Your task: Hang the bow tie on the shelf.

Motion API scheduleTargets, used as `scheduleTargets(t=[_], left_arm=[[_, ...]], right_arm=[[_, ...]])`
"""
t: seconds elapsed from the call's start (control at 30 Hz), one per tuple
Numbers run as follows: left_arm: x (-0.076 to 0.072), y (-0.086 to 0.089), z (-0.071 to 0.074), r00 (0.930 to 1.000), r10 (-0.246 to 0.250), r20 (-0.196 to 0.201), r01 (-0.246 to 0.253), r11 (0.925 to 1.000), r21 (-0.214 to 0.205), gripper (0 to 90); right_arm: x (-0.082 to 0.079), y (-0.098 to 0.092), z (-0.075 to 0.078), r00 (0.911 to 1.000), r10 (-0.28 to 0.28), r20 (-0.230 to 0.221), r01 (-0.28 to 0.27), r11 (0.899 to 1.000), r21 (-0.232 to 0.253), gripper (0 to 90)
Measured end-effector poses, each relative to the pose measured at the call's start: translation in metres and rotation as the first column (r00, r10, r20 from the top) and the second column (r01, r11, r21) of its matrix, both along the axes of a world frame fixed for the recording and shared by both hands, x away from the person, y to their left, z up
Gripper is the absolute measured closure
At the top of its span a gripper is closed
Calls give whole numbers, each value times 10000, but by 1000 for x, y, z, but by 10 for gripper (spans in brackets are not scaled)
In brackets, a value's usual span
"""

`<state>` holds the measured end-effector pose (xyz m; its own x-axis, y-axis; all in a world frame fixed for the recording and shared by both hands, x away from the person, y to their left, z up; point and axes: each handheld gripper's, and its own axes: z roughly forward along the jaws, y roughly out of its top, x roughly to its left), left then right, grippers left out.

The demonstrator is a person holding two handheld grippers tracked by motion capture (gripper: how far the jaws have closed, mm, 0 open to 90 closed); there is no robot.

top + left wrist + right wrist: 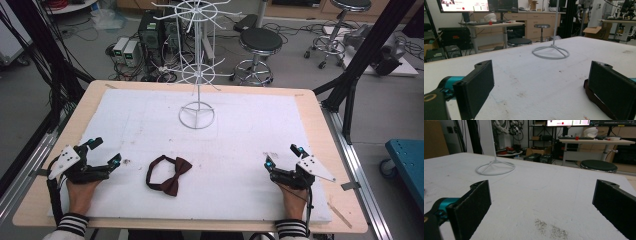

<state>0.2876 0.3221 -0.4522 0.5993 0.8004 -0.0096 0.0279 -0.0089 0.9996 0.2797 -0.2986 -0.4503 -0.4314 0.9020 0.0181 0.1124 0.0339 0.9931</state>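
A dark maroon bow tie point(170, 175) is lying on the white-padded surface point(240, 130), near its front edge and a little left of centre, between the two hands. Its long axis is running diagonally: the bow itself is sitting at the right end, its two wings pointing toward the far right and the near left, while the neck strap is looping out to the left in an open oval.

The left claw point(106, 151) is resting on the pad well left of the tie, angled toward the far right, its jaws spread wide. The right claw point(283, 155) is sitting well apart on the other side, pointing away from the person, jaws likewise spread. Neither is pinching anything.

The high view is showing the whole white wire display stand point(197, 70) rising from its ring base at the middle-back of the pad, with its hooked tiers. The left gripper view is showing the ring base point(550, 52) and pole up close, and a sliver of the maroon strap point(596, 98) peeking from behind the right-hand jaw. The right gripper view is showing a patch of dark specks point(551, 230) on the pad between its jaws, with the stand's base point(495, 168) at far left.
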Motion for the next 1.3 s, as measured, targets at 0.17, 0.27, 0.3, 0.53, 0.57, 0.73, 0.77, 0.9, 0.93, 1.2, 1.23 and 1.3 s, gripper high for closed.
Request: scheduleTargets(t=[0.17,0.27,0.3,0.53,0.57,0.73,0.77,0.9,0.93,1.2,1.23,1.3], left_arm=[[0,0,0,10000,75,-10,-75,10000,-34,71],[1,1,0,9999,94,-59,-95,9999,-138,71],[1,1,0,9999,92,-49,-93,9999,-120,71],[1,2,1,10000,28,-70,-29,9999,-128,67],[0,3,1,9999,27,-101,-28,9999,-101,67],[-2,8,11,10000,25,-9,-25,10000,-26,65],[-3,9,14,10000,19,-2,-19,10000,-25,65],[-3,10,28,9996,-141,-249,146,9997,179,65],[-3,10,32,9994,-174,-287,180,9996,218,65],[0,0,60,9956,-603,-716,665,9940,870,65],[1,-2,63,9944,-681,-808,758,9925,961,65],[2,-5,69,9918,-790,-1007,900,9898,1100,65]], right_arm=[[0,-1,0,10000,31,-37,-30,9999,117,12],[0,-1,0,10000,31,-39,-30,9999,113,12],[0,-1,0,10000,16,-58,-16,9999,123,12],[0,-1,0,10000,10,-45,-9,9999,130,12],[0,-1,0,10000,8,-44,-7,9999,135,12],[0,-1,0,10000,-2,-7,2,9999,121,12],[0,-1,0,10000,-2,-7,2,9999,121,12],[0,-1,0,10000,3,-28,-2,9998,188,12],[0,-1,0,10000,-6,-22,6,9999,146,12],[0,-1,0,10000,-8,6,8,9999,163,12],[0,-1,0,10000,-8,-27,8,9998,191,12],[0,-1,0,10000,-7,7,7,9999,167,12]])
